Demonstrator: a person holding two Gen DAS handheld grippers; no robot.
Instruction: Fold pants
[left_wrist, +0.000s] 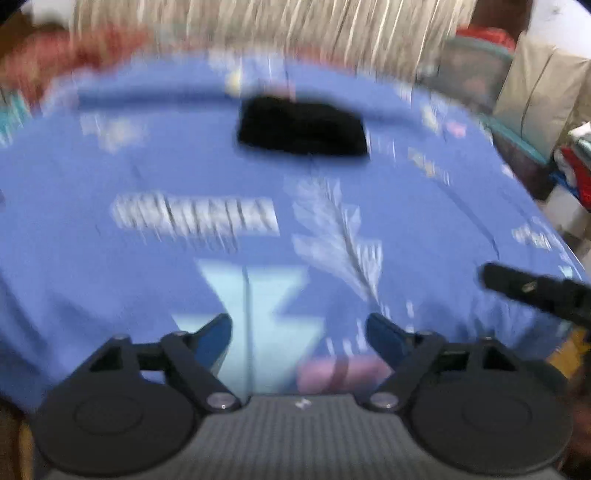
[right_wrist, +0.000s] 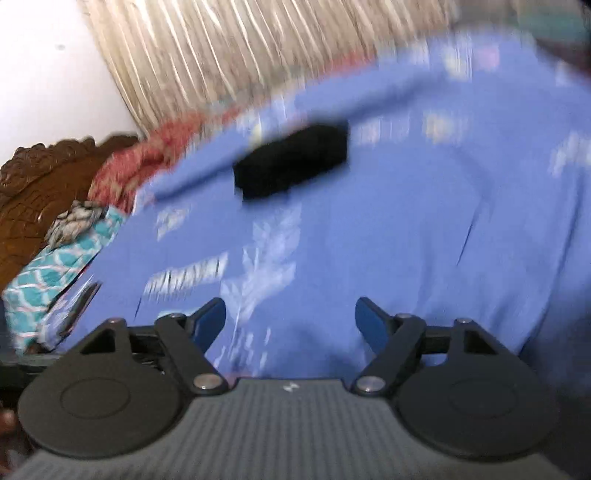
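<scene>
Both views are motion-blurred. The black pants (left_wrist: 303, 127) lie as a compact folded bundle far back on a blue printed bedsheet (left_wrist: 147, 166); they also show in the right wrist view (right_wrist: 291, 164). My left gripper (left_wrist: 298, 326) is open and empty, well short of the pants, above the sheet. My right gripper (right_wrist: 290, 314) is open and empty, also well short of them. A dark finger of the right gripper (left_wrist: 532, 288) shows at the right edge of the left wrist view.
A beige curtain (right_wrist: 221, 55) hangs behind the bed. A carved wooden headboard (right_wrist: 40, 184), red patterned cloth (right_wrist: 140, 162) and a teal patterned cloth (right_wrist: 51, 273) lie at the left. Bags and boxes (left_wrist: 535, 92) stand at the right.
</scene>
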